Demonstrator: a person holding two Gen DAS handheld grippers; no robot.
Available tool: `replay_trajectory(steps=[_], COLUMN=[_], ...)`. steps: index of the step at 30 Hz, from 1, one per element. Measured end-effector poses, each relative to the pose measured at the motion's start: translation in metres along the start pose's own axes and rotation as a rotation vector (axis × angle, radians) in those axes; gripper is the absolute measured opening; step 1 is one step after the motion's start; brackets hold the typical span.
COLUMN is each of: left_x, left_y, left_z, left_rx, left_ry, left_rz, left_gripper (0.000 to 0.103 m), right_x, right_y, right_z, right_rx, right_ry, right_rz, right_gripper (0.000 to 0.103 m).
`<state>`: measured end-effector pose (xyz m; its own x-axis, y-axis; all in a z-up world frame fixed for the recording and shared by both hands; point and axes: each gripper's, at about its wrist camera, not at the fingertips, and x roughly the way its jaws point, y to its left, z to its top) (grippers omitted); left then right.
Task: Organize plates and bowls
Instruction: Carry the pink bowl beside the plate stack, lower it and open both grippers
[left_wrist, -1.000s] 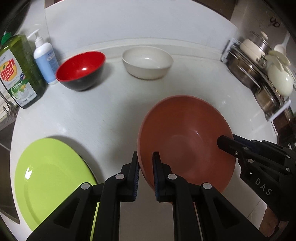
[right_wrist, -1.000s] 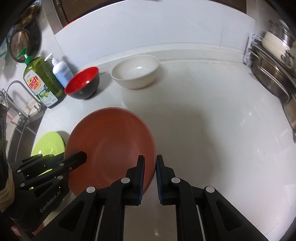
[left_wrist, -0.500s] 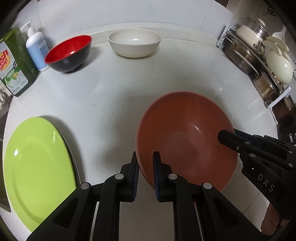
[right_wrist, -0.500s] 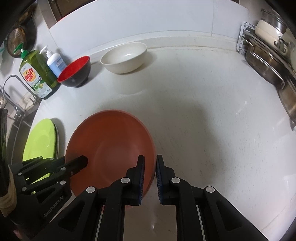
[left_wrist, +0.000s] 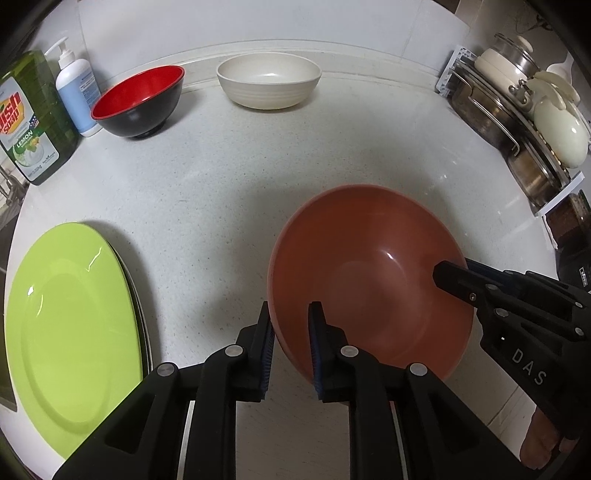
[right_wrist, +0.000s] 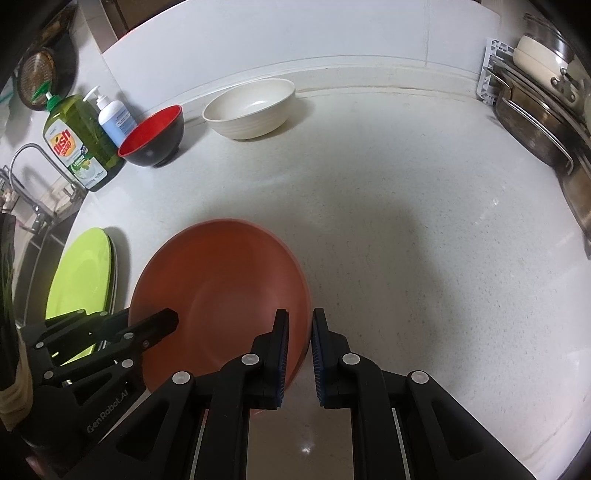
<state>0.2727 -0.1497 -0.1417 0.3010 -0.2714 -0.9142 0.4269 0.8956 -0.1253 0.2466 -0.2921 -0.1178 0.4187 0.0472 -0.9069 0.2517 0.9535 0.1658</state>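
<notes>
Gripping opposite rims of the terracotta bowl (left_wrist: 369, 280), left tongs (left_wrist: 290, 347) and right tongs (right_wrist: 298, 354), both clamped.

Each camera rides close behind its own tongs, looking forward and down over the white surface (left_wrist: 229, 177) toward the back wall, the left from the brown bowl's (left_wrist: 369, 280) left side, the right from its right, both sharing it and the far bowls.
</notes>
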Motion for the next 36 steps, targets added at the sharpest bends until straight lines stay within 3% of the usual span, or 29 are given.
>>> replay_trajectory(steps=[10,13,19,21,26,36], left_x=[0.0,-0.001,-0.013,-0.021,-0.04,-0.061], left_y=[0.0,0.002,0.01,0.014,0.024,0.037], left_z=[0.0,0.002,0.01,0.014,0.029,0.072], left_rx=[0.001,-0.004,-0.009,-0.008,-0.004,0.036], left_ry=[0.003,0.002,-0.04,-0.071,-0.154,-0.265], left_rz=[0.003,0.017,0.047,0.06,0.087,0.146], left_gripper=[0.022,0.028,0.048,0.06,0.078,0.094], right_x=[0.0,-0.002,-0.013,-0.017,-0.026,-0.036], right_y=[-0.001,-0.003,-0.005,-0.004,0.0,0.006], right_z=[-0.002,-0.001,0.003,0.007,0.02,0.062], right_rx=[-0.008,0.0,0.012,0.01,0.002,0.01], right_ry=[-0.007,-0.019,-0.061,-0.078,-0.124,-0.215], right_rz=[0.007,0.001,-0.01,-0.018,-0.024,-0.026], right_gripper=[0.014,0.02,0.034,0.037,0.048,0.061])
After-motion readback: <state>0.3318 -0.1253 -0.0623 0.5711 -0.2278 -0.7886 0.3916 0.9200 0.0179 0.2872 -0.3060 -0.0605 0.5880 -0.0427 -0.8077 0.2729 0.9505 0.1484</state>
